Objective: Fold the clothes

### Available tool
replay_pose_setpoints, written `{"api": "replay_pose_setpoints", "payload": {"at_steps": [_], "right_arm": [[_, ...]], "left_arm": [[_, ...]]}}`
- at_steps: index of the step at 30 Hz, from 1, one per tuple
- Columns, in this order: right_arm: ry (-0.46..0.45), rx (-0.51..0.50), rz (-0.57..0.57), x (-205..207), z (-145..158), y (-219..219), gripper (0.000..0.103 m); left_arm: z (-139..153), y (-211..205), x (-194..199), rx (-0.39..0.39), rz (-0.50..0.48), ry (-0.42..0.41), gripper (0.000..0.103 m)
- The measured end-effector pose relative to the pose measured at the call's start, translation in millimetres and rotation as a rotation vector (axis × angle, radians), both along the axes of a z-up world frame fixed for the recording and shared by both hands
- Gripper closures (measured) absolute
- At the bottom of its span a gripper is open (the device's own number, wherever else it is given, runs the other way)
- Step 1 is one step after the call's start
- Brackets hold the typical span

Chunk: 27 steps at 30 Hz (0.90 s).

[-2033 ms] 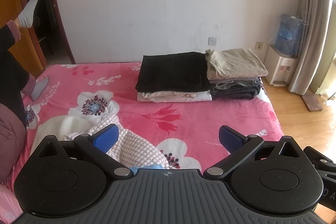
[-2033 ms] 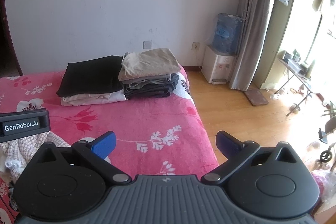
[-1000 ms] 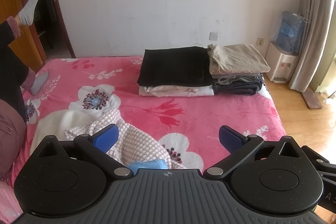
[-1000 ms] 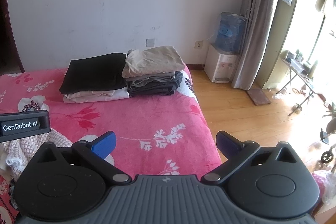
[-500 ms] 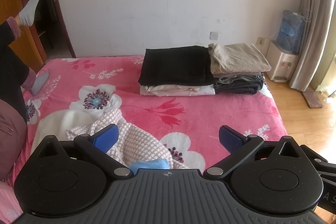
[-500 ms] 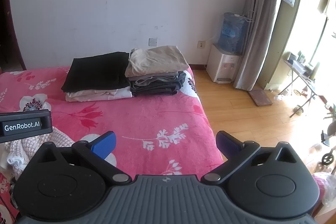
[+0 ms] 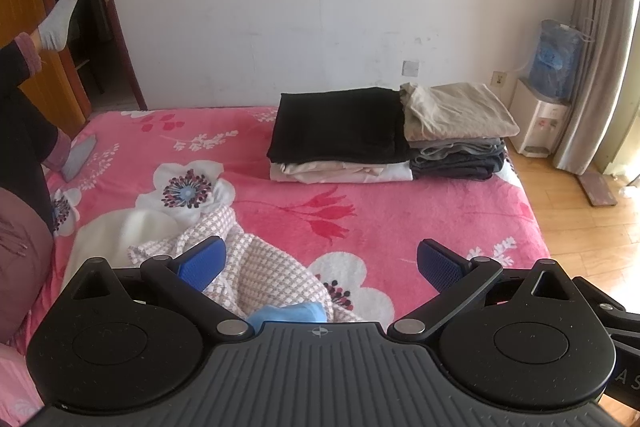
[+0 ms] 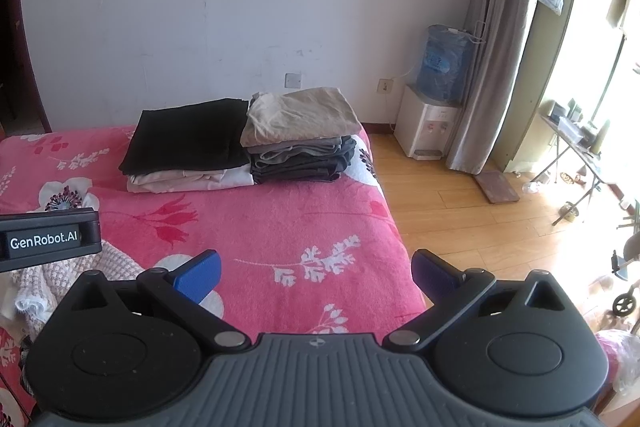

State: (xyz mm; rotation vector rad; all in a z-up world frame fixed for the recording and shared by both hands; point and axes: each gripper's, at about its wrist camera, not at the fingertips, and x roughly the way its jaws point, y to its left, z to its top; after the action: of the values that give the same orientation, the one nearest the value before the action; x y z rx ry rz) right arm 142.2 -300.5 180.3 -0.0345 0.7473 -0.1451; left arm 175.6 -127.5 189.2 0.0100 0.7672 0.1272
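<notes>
A crumpled pink-and-white checked garment (image 7: 256,267) lies on the pink flowered bed (image 7: 400,211), just under my left gripper (image 7: 320,263), which is open and holds nothing. A light blue cloth (image 7: 288,311) peeks out beside it. At the bed's far end stand two folded stacks: a black item over cream ones (image 7: 340,131), and a beige item over grey ones (image 7: 456,123). My right gripper (image 8: 316,273) is open over the bed's right part. The checked garment (image 8: 60,279) shows at its lower left, below the left gripper's body (image 8: 48,239).
A person's legs with grey socks (image 7: 60,15) are at the left by a wooden wardrobe (image 7: 24,7). A water dispenser (image 8: 432,115) and curtain (image 8: 496,47) stand right of the bed. Wooden floor (image 8: 480,227) runs along the bed's right edge.
Both views have drifted slightly back and up, so the folded stacks sit a little lower in frame and more of the checked garment shows. Both grippers stay open.
</notes>
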Motion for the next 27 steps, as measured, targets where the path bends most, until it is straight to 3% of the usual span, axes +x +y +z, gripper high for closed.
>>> {"api": "replay_pose_setpoints", "payload": {"at_steps": [27], "right_arm": [[0.009, 0.011, 0.0, -1.0, -3.6, -0.3, 0.0]], "left_arm": [[-2.3, -0.1, 1.2, 0.014, 0.003, 0.014, 0.0]]}}
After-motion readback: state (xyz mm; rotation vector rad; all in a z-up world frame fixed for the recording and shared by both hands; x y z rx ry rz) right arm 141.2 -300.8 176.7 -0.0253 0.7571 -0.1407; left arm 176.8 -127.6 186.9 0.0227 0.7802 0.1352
